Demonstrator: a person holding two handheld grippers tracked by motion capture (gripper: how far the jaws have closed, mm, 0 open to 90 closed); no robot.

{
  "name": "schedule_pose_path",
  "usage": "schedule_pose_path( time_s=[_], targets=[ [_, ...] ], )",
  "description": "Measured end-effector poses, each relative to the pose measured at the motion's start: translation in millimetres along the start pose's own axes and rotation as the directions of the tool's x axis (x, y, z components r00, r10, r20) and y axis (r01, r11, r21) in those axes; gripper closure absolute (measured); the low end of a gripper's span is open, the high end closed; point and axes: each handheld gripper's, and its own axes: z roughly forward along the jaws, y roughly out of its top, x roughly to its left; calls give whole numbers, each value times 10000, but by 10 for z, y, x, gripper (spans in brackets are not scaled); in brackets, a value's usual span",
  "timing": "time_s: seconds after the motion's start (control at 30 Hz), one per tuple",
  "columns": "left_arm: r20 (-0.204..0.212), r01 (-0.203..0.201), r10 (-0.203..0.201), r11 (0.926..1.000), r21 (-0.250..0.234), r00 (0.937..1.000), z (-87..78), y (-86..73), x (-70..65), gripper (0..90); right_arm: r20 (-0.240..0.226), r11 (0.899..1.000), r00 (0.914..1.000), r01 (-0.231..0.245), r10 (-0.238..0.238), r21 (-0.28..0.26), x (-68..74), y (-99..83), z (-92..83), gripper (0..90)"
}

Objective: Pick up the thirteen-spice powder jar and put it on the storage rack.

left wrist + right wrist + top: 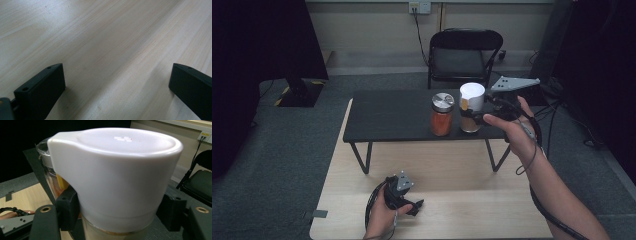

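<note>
A jar with a big white lid (472, 98) and brownish contents stands on the small black table (387, 116), toward its right end. My right gripper (477, 118) is shut on this jar just below the lid, coming in from the right. In the right gripper view the white-lidded jar (117, 177) sits close between my black fingers (68, 207). A second jar with a silver lid (442, 115) and orange-red contents stands right beside it on the left, seen as the silver-lidded jar (43, 150) behind. My left gripper (414, 206) rests open and empty on the wooden tabletop (100, 37).
The black table stands on thin legs on top of the light wooden table (437, 170). A black folding chair (464, 55) stands behind it. Grey carpet surrounds the tables, and dark curtains hang at both sides.
</note>
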Motion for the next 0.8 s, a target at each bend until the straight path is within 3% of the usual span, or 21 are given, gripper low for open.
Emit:
schedule_pose_path(
  time_s=[0.8],
  targets=[
    [0,0,0,10000,1,10000,0,0,0,0,-203,9998,9997,122,-126,-166,-63,-102,-96,301]
  ],
)
